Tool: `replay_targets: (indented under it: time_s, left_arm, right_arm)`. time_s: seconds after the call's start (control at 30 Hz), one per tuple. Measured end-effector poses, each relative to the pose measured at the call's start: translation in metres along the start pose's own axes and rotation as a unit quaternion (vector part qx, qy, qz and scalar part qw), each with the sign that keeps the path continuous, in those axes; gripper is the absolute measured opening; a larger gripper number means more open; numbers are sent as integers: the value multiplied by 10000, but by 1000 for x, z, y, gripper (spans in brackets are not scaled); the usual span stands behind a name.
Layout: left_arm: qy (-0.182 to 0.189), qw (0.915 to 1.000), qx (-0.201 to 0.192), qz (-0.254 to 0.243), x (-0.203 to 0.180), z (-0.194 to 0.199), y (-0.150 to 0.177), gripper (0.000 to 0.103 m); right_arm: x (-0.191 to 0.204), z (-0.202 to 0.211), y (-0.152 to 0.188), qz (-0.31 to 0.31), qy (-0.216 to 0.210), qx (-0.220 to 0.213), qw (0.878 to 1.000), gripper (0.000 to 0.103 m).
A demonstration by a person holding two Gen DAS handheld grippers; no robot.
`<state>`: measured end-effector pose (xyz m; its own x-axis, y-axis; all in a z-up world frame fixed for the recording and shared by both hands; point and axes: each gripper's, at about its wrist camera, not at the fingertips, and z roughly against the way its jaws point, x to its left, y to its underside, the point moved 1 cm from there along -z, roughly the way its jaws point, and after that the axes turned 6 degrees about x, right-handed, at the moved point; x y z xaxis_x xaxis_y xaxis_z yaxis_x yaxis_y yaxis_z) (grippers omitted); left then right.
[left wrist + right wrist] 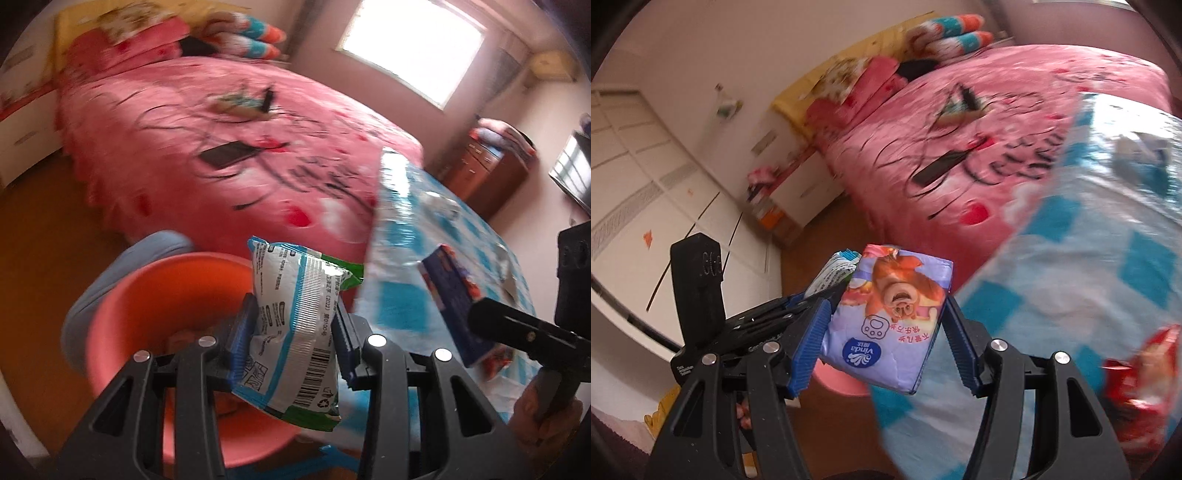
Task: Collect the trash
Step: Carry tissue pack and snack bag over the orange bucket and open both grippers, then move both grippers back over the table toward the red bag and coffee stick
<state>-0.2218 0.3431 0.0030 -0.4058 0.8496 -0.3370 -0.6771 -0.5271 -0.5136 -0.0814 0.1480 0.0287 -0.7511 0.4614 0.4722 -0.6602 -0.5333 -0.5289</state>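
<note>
step: carrying trash to bin | L gripper [295, 325] jaws clamped on snack wrapper [295, 321], over pink basin [147, 295] | R gripper [886, 328] jaws gripping tissue pack [890, 325] | next: let go both inside basin

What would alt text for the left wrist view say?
The left tongs grip a crumpled snack wrapper above a pink bin. Behind lies a pink bed; at right, a blue-checked table and the right tongs holding a tissue pack.

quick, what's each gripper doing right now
Left gripper: closed on a snack wrapper.
Right gripper: closed on a tissue pack.
</note>
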Motion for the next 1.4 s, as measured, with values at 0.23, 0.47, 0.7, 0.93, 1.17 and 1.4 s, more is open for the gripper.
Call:
replay_targets:
  time_s: [0.23, 0.47, 0.7, 0.93, 1.17, 1.4]
  left_arm:
    - [-197, 9983, 39, 546, 55, -1, 13, 41]
    - [-460, 9965, -115, 682, 73, 2, 18, 64]
    - [-556, 9964, -531, 349, 54, 15, 10, 75]
    - [-464, 9952, -835, -192, 18, 27, 7, 78]
    - [-345, 9927, -961, -640, -24, 33, 5, 79]
    - [-152, 9914, -880, -955, -65, 33, 3, 80]
  right_arm:
    - [37, -53, 1, 425, -27, 396, 9983, 68]
    - [32, -60, 2, 209, 172, 346, 9990, 88]
    - [25, -18, 6, 373, 833, -202, 9956, 89]
    - [13, 19, 18, 500, 1369, -626, 9873, 89]
    - [-9, 48, 38, 325, 1642, -866, 9821, 89]
    - [-22, 68, 53, 165, 1884, -1054, 9763, 94]
